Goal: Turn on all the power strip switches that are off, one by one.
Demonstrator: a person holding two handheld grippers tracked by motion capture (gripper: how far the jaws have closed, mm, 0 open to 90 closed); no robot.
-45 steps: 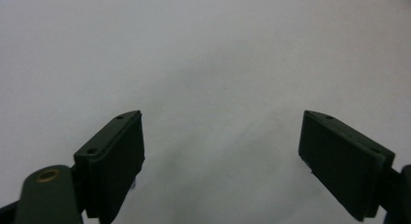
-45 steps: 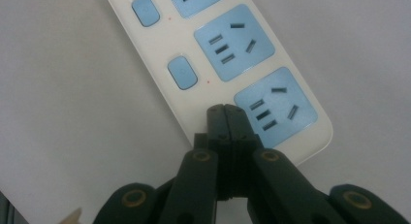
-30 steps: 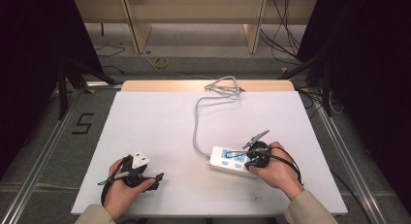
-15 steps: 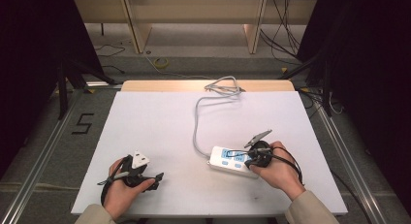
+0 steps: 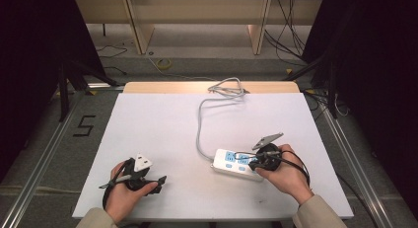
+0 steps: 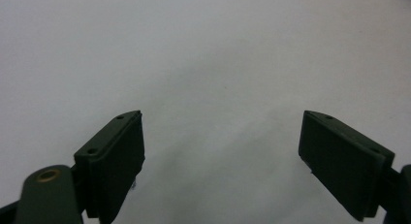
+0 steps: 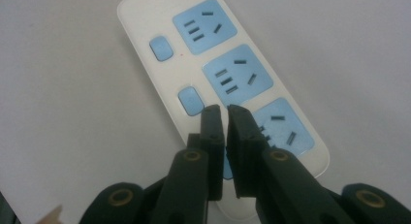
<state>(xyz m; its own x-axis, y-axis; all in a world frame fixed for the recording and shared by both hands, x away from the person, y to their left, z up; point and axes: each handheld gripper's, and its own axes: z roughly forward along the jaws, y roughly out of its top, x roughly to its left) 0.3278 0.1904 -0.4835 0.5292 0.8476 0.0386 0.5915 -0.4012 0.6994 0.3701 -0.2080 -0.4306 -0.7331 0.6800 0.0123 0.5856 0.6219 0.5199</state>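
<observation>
A white power strip (image 5: 237, 164) lies on the white table (image 5: 162, 129), right of centre in the lower half of the high view. Its grey cable (image 5: 199, 124) runs up the frame from the strip's left end and ends in a loose bundle at the table's far edge, top centre.

The right gripper (image 5: 254, 161) is held in the right hand (image 5: 286, 176) over the strip's right part. In the right gripper view its jaws stand almost together, with only a thin slit between them, and nothing is held there (image 7: 225, 112). Their tips sit over the strip (image 7: 213, 54) beside the lower blue socket, just below the middle blue switch (image 7: 190, 100). Whether the tips touch the strip I cannot tell.

The left gripper (image 5: 158, 181) is in the left hand (image 5: 123, 196) at the lower left of the high view, well apart from the strip, jaws pointing right. In the left gripper view its jaws are wide apart (image 6: 220, 151) with bare table between them.
</observation>
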